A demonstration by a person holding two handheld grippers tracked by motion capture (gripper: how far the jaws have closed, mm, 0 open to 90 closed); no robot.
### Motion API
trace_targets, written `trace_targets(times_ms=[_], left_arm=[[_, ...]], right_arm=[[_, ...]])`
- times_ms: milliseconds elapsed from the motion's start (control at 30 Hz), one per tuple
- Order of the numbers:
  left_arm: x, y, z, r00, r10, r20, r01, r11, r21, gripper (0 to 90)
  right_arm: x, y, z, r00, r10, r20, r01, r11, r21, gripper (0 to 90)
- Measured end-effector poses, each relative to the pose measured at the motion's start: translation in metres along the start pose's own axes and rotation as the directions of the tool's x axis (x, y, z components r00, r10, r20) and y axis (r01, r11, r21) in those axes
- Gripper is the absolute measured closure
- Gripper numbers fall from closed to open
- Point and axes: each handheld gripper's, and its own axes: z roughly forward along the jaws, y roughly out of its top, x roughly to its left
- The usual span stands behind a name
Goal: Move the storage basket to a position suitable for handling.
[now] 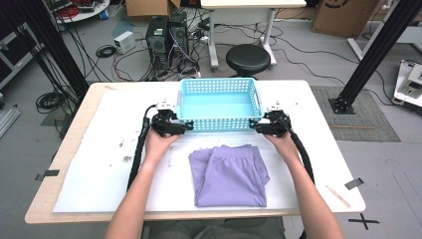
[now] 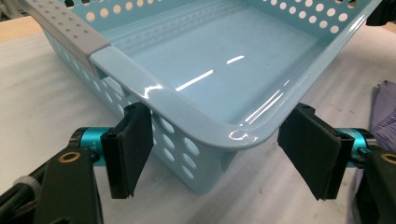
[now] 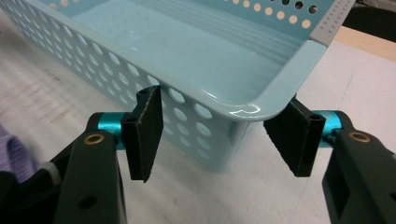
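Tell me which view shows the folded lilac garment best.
The high view: the folded lilac garment lies whole on the table before the light blue perforated plastic basket. The gripper views catch just purple edges.

A light wooden desk [image 1: 69, 144] under a white mat [image 1: 109, 164] stands on grey floor [image 1: 30, 144]. Beyond the desk: a black round stool [image 1: 248, 59], two computer towers [image 1: 166, 40] amid tangled cables [image 1: 107, 52], a white table [image 1: 249, 10], cardboard boxes [image 1: 343, 15] and black frame posts [image 1: 378, 50].
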Motion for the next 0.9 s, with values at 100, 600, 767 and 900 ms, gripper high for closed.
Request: trace_targets(times_ms=[100, 600, 767, 900], left_arm=[[-0.008, 0.0, -0.005, 0.9997, 0.024, 0.0, -0.024, 0.9997, 0.004, 26.7], [-0.037, -0.01, -0.014, 0.997, 0.077, -0.002, -0.077, 0.9959, 0.047, 26.8], [-0.041, -0.013, -0.011, 0.996, 0.089, -0.002, -0.089, 0.9947, 0.052, 26.7], [-0.044, -0.015, -0.01, 0.9958, 0.091, -0.005, -0.091, 0.9948, 0.046, 26.7]], right_arm=[[0.003, -0.004, -0.009, 0.9999, -0.011, -0.004, 0.011, 1.0, -0.008, 39.2], [0.018, -0.027, -0.041, 0.9988, -0.048, -0.008, 0.048, 0.999, -0.01, 41.6], [0.02, -0.031, -0.044, 0.999, -0.046, 0.001, 0.046, 0.999, 0.001, 41.6], [0.019, -0.034, -0.045, 0.999, -0.044, 0.008, 0.044, 0.999, 0.001, 41.4]])
